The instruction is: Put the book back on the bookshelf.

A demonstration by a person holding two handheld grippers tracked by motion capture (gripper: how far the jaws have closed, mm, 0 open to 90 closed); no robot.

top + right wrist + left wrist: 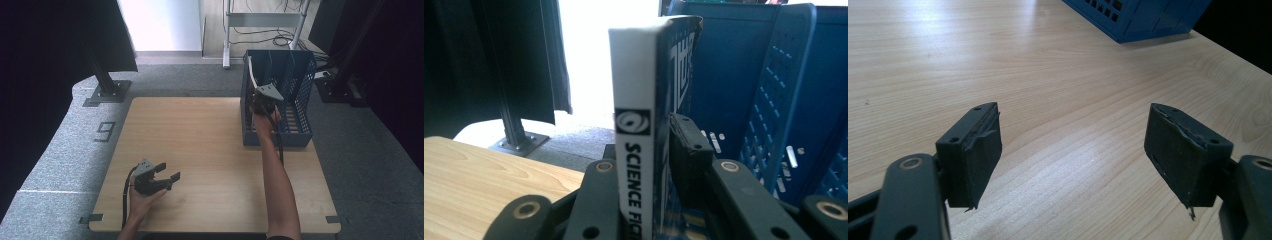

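Blue rack (300,132) at the tabletop's far right corner: we hold the book (644,115) upright (spine vertical) in the pinching right gripper (263,100) above it; left gripper (167,172) spread, idle.

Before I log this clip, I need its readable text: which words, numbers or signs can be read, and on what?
"SCIENCE FIC", cut off at the frame's bottom edge: white spine of the book clamped in the right tool.
Round swirl logo: same spine, above the words.
Large letters on the book's dark cover: too slanted to read.
"9": grey floor left of the table.
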